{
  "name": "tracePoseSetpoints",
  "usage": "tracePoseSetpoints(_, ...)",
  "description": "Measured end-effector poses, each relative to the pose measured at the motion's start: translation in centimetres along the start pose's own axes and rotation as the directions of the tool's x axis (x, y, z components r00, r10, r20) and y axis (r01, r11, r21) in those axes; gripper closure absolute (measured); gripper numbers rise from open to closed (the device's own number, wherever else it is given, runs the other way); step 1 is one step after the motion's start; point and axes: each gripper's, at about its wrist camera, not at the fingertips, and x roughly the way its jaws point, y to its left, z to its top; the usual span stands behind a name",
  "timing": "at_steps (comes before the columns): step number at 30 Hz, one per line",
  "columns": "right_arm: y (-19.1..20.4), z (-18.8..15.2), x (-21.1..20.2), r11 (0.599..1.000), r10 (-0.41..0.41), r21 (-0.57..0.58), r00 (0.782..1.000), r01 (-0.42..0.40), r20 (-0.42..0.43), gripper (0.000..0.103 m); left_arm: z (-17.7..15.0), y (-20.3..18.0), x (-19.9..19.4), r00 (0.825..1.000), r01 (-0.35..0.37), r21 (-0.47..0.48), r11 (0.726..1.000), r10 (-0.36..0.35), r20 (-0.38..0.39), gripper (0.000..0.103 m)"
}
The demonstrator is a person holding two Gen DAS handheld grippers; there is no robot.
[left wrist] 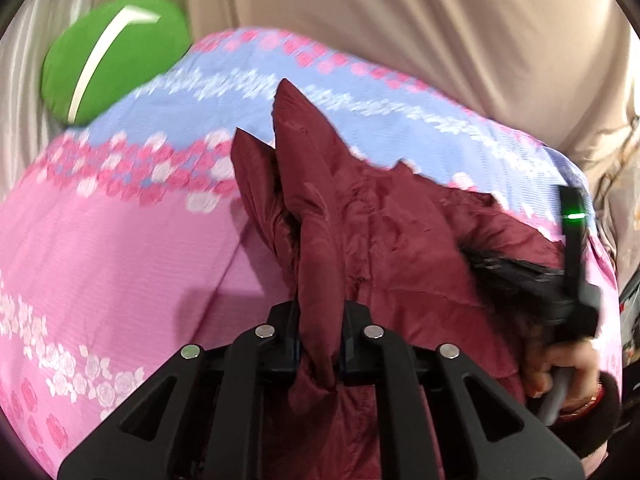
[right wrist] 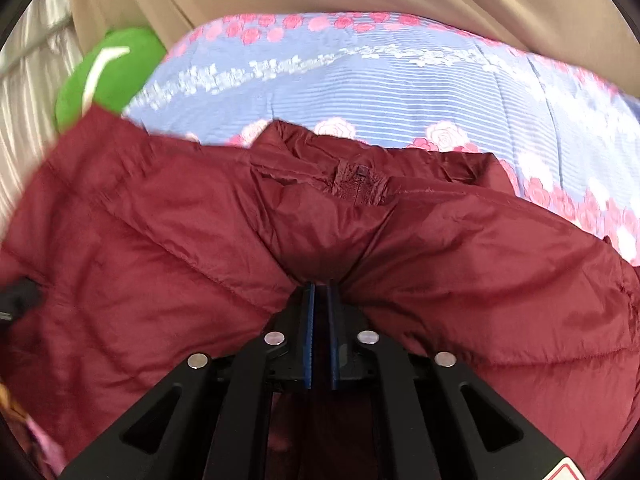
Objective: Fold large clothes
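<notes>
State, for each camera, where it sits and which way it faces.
Left wrist: on the left gripper, looking down along its fingers at the jacket pinched between them; a hand shows at right.
Right wrist: on the right gripper, looking down at the jacket it pinches.
Shared: jacket, floral sheet, green cushion.

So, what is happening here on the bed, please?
A person is folding a dark red padded jacket on a bed with a pink and blue flowered cover. The left gripper is shut on a bunched fold of the jacket. The right gripper is pinching another part of it. A green cushion lies at the far side. The jacket is not folded yet.
</notes>
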Motion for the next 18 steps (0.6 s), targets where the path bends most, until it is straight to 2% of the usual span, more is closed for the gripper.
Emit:
tracePoseSetpoints(4,-0.1,0.8,-1.2,1.000,0.024,0.011,1.000,-0.024,0.015,0.095,-1.9,2.7,2.1,0.999,-0.009,-0.044,0.999,0.007,-0.050,0.093)
tracePoseSetpoints(6,0.1,1.3,-0.3,1.000,-0.008,-0.003,1.000,0.008,-0.004,0.095,-2.5,3.4,2.4,0.998,0.000,-0.062,0.998,-0.003,-0.056,0.093)
tracePoseSetpoints(9,-0.2,1.5,1.9,1.000,0.005,0.008,0.999,-0.005,-0.049,0.097,-2.7,3.5,2.1,0.999,0.017,-0.066,0.998,-0.019,-0.041,0.094)
tracePoseSetpoints(14,0.3,1.8,2.8,1.000,-0.021,-0.015,0.999,0.020,-0.041,0.097,-1.8,1.5,-0.6,0.994,0.098,-0.012,0.995,-0.097,0.042,0.097)
tracePoseSetpoints(18,0.5,1.8,2.8,0.999,-0.028,-0.033,0.999,0.027,-0.037,0.097,-1.2,-3.3,-3.8,0.974,0.162,0.108,0.981,-0.177,0.141,0.097)
